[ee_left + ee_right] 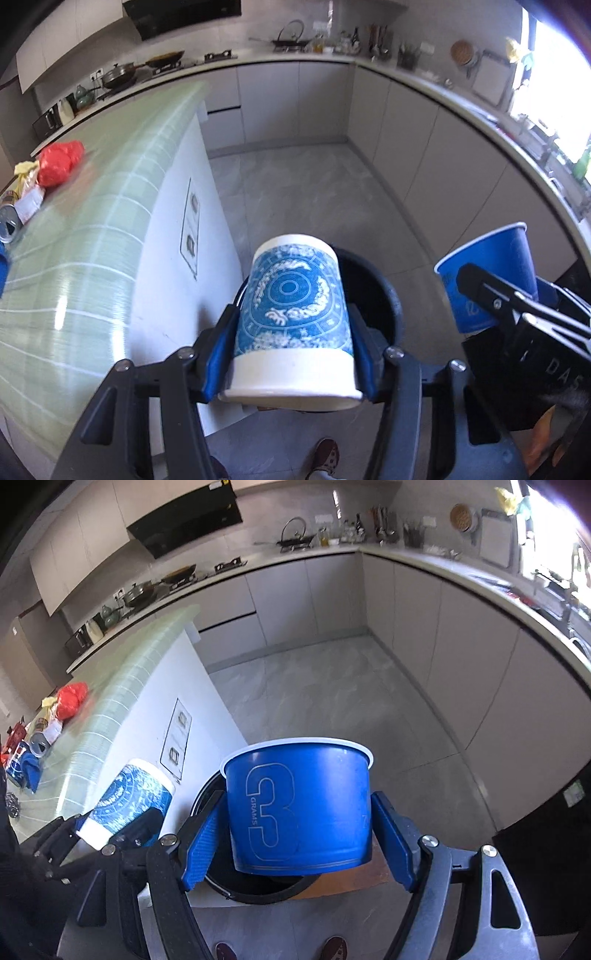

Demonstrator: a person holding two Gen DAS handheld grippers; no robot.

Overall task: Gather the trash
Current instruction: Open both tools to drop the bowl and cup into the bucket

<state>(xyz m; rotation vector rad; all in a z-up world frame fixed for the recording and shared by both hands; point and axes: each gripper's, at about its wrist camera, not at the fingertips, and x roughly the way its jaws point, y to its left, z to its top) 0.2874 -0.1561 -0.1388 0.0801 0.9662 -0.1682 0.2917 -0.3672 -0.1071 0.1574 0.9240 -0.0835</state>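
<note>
My left gripper (293, 354) is shut on a white paper cup with a blue round pattern (295, 314), held over the black trash bin (388, 295) on the floor. That cup also shows in the right wrist view (129, 801). My right gripper (299, 830) is shut on a blue paper bowl marked "3 GRAMS" (299, 805), held above the same bin (258, 886). The blue bowl also shows at the right of the left wrist view (487, 277).
A green-tiled counter (92, 221) stands to the left, holding a red bag (59, 162), a can (9, 221) and wrappers. Grey kitchen cabinets (406, 129) line the back and right. A brown cardboard piece (351, 878) lies beside the bin.
</note>
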